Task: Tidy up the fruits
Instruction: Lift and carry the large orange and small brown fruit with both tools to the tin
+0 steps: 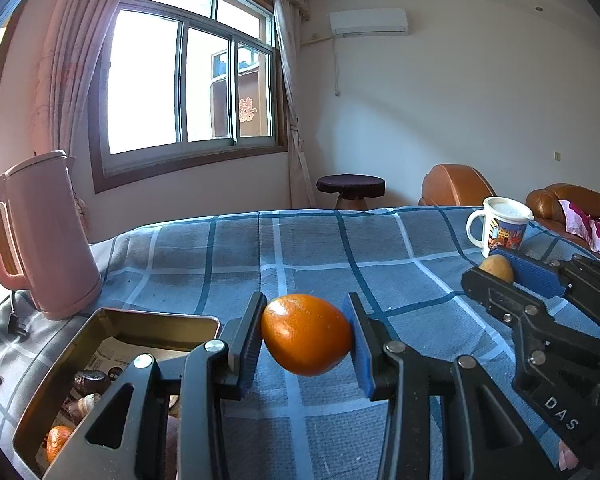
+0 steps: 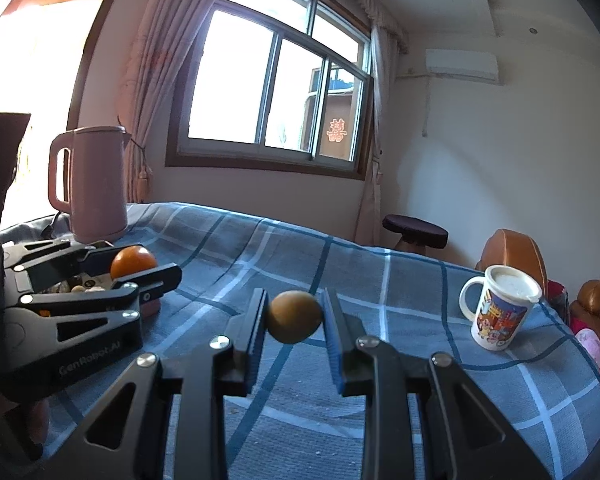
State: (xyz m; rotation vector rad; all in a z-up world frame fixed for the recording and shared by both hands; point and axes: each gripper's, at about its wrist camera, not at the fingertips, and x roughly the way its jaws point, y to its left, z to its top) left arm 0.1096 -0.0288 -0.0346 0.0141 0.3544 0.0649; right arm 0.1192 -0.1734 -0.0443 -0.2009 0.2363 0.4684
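My left gripper [image 1: 306, 334] is shut on an orange [image 1: 306, 334], held above the blue checked cloth just right of a gold metal tin [image 1: 112, 322]. The tin holds several small items, among them another small orange fruit [image 1: 56, 442]. My right gripper [image 2: 295, 317] is shut on a small brownish-yellow round fruit [image 2: 295, 317], also lifted over the cloth. From the left wrist view the right gripper [image 1: 500, 268] shows at the right with its fruit [image 1: 498, 267]; from the right wrist view the left gripper [image 2: 134, 266] shows at the left, holding the orange [image 2: 133, 262] beside the tin.
A pink kettle [image 1: 44, 236] stands at the table's far left behind the tin. A lidded white cartoon mug [image 2: 500, 312] sits at the far right. Beyond the table's far edge are a dark stool [image 1: 350, 190] and brown leather seats [image 1: 456, 186].
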